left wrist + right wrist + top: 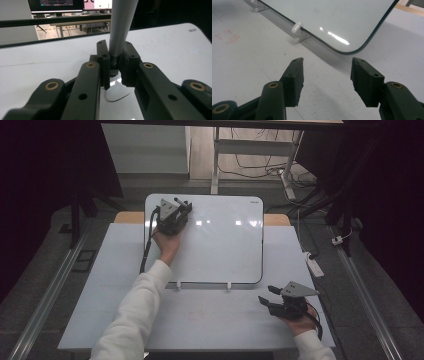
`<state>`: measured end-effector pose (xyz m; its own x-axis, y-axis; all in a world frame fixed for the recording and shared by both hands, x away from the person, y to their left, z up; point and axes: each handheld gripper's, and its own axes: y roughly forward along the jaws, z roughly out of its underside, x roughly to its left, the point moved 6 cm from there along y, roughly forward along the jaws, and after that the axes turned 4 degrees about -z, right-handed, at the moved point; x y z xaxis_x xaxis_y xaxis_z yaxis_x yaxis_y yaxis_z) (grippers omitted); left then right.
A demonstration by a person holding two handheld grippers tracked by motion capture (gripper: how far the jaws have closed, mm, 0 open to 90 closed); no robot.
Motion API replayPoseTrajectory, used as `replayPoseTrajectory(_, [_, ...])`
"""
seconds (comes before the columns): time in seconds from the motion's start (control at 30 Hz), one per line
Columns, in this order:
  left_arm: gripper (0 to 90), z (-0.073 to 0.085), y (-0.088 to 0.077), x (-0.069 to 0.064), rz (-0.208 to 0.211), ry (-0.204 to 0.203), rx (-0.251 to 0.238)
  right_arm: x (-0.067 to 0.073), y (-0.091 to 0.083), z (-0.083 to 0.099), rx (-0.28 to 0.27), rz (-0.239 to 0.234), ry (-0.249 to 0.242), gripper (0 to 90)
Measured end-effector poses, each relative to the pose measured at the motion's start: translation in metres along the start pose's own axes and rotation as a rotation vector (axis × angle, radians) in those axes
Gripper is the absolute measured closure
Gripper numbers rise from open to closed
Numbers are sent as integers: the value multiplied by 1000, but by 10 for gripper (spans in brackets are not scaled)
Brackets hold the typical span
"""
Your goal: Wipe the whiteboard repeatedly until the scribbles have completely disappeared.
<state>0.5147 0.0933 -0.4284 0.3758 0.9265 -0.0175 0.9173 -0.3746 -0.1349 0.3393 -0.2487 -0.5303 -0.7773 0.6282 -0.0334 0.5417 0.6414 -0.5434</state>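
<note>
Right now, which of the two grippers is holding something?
The left gripper, over the whiteboard: its fingers clamp a grey marker. The right gripper is open.

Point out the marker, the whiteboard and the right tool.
marker (121, 27): left gripper view, on its grey barrel above the jaws.
whiteboard (225, 245): high view, on its bare white face.
right tool (327, 75): right gripper view, midway between its open fingertips.

A pale table (90, 285) carries a whiteboard (220, 245) (propped on small white feet (298, 31)).

Dim, dark-edged pictures; overhead glare streaks the whiteboard (220, 240); near fingers (87, 82) blurred.
</note>
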Motion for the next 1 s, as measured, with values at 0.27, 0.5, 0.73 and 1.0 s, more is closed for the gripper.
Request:
replayPoseTrajectory(0.27, [787, -7, -3, 18, -35, -8, 0, -2, -1, 1, -2, 0, 4, 436])
replayPoseTrajectory(0.5, [786, 4, -8, 10, -6, 24, 16, -1, 1, 1, -1, -4, 3, 436])
replayPoseTrajectory(0.73, [787, 12, -8, -12, 38, 51, 23, 1, 3, 1, 6, -8, 0, 435])
replayPoseTrajectory(1.0, [787, 8, -18, 23, -24, -20, -1, 0, 2, 1, 5, -8, -1, 434])
